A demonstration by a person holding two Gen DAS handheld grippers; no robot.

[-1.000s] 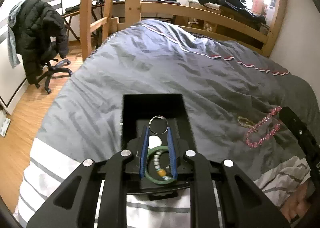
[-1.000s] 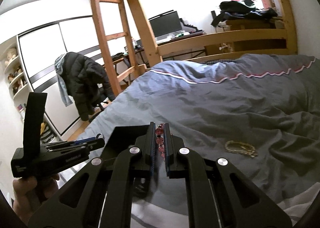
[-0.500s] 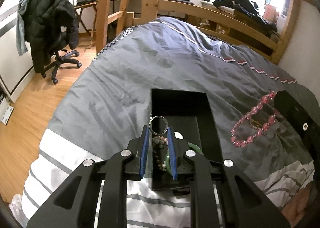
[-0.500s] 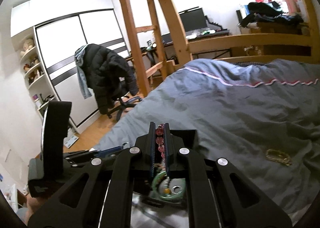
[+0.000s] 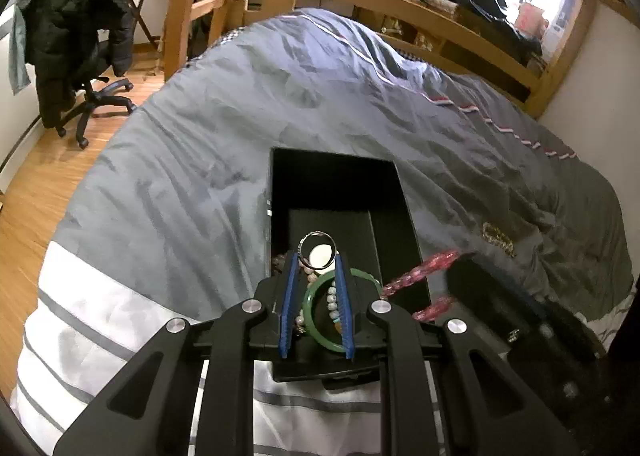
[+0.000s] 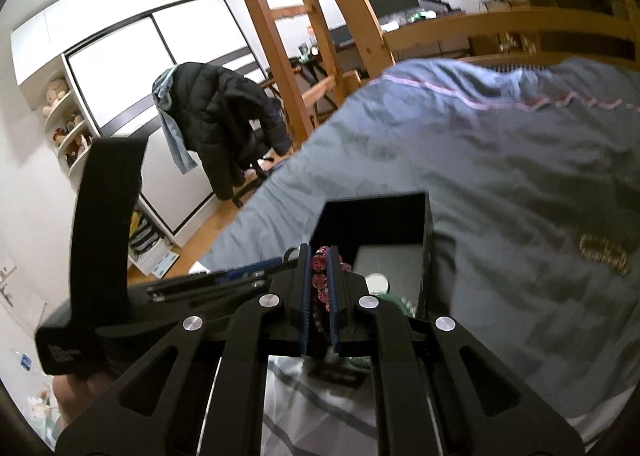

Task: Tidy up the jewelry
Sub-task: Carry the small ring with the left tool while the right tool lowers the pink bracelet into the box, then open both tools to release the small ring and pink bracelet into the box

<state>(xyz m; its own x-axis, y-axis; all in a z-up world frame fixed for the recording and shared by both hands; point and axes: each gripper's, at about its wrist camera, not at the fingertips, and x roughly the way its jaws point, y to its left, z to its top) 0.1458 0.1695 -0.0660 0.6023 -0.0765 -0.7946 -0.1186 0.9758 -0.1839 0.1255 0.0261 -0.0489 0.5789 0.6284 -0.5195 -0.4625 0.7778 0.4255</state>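
A black open box [image 5: 280, 191] lies on the grey bedspread. Inside it are a green bangle [image 5: 316, 288], beaded bracelets and a small white round piece [image 5: 320, 254]. My left gripper [image 5: 318, 254] hovers over the box, shut on a thin silver ring [image 5: 319, 249] held upright at its fingertips. My right gripper [image 6: 319, 256] is shut on a pink bead bracelet [image 6: 320, 280]; it hangs at the box's right edge in the left wrist view [image 5: 420, 276]. A gold bracelet [image 5: 498, 238] lies on the bedspread to the right, also seen in the right wrist view [image 6: 604, 254].
The box [image 6: 376, 215] sits near the bed's striped white foot end [image 5: 92, 320]. A wooden bed frame and ladder [image 5: 188, 3] rise behind. An office chair with a black jacket [image 5: 76, 27] stands on the wood floor at left. A hand [image 6: 76, 392] holds the left gripper.
Both grippers have come closer to the box and lower. The right gripper swung left with the pink bracelet, from over the bedspread to the box's edge. The silver ring stays pinched.
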